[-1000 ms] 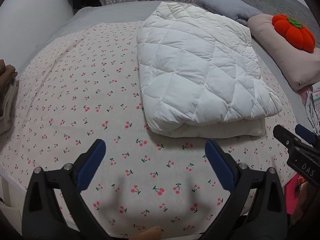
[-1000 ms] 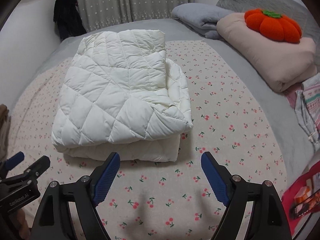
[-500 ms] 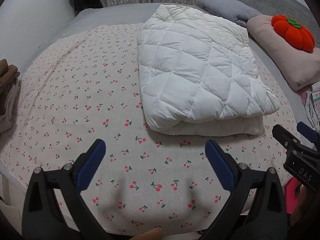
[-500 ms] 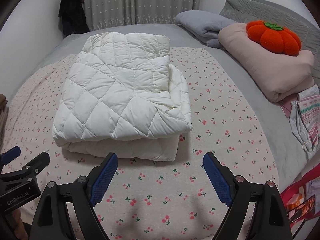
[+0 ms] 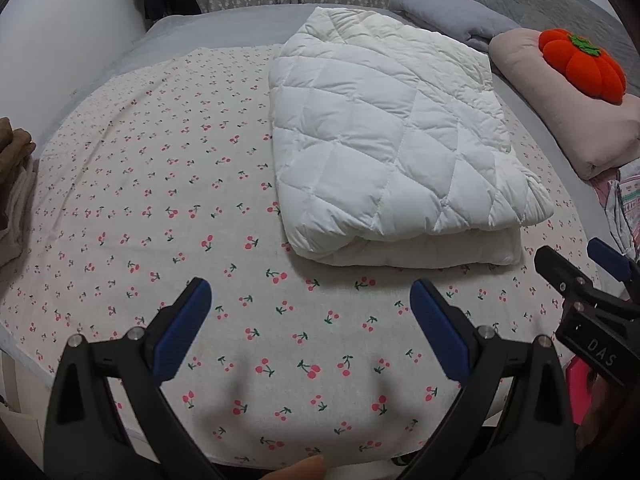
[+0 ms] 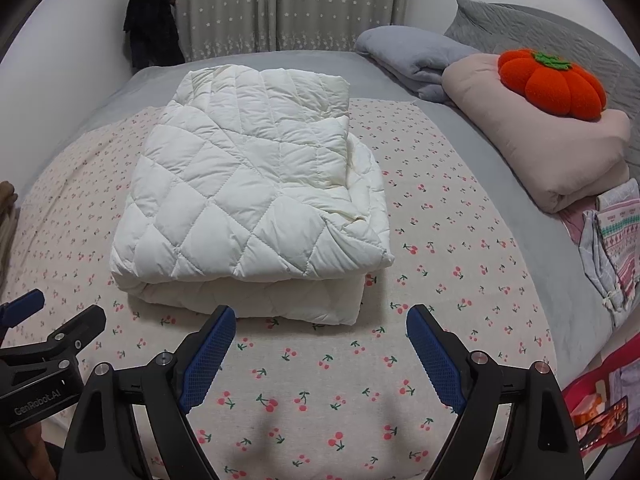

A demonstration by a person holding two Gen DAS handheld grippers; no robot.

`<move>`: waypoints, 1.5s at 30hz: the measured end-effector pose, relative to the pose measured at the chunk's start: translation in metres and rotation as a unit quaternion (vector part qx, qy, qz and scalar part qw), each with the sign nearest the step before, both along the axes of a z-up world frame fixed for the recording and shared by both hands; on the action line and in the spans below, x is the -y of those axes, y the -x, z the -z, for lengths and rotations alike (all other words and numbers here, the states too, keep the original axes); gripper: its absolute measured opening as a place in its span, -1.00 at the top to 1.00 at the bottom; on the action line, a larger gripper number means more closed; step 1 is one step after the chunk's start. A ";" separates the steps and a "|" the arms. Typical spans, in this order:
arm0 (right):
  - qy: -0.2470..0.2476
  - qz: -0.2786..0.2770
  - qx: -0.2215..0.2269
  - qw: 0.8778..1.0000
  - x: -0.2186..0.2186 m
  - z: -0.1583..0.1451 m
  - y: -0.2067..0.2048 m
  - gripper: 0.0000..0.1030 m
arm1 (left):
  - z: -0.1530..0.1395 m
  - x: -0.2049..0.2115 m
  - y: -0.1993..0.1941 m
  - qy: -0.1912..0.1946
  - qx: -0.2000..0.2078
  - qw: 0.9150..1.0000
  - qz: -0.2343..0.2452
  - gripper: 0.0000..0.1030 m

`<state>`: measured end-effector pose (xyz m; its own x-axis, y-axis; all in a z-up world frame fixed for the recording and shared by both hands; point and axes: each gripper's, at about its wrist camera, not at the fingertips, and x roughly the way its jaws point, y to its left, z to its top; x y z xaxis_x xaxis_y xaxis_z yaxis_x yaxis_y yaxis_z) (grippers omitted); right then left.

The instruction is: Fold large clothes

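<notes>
On sheet: quilt lengthwise toward curtain.

White quilt, stitched in diamonds, slightly cream along the inner folds. Pale pink sheet printed with small red cherries on green stems. Plain grey bedcover beyond and beside. Grey blanket, rolled; dusty pink blanket, plain. Bright orange pumpkin with green stalk. Grey-green curtain dotted with little white stars. Black garment against white wall. Black left gripper and black right gripper, both with blue textured pads. Pastel striped cloth, pink and mint bands.
</notes>
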<state>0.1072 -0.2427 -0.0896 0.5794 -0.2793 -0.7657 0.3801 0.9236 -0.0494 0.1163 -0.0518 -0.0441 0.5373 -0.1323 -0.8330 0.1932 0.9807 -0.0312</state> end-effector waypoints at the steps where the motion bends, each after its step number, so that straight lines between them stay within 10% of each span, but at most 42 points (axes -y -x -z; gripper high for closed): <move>1: 0.001 0.000 0.000 1.000 0.000 0.000 0.000 -0.73 | 0.000 0.000 0.000 0.001 -0.001 1.000 0.000 -0.93; 45: 0.003 0.000 -0.001 1.000 -0.001 0.001 0.000 -0.74 | 0.000 0.003 0.001 0.003 -0.004 1.000 0.007 -0.93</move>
<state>0.1073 -0.2415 -0.0902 0.5785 -0.2840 -0.7647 0.3795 0.9235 -0.0559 0.1151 -0.0545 -0.0440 0.5282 -0.1442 -0.8368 0.2063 0.9777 -0.0383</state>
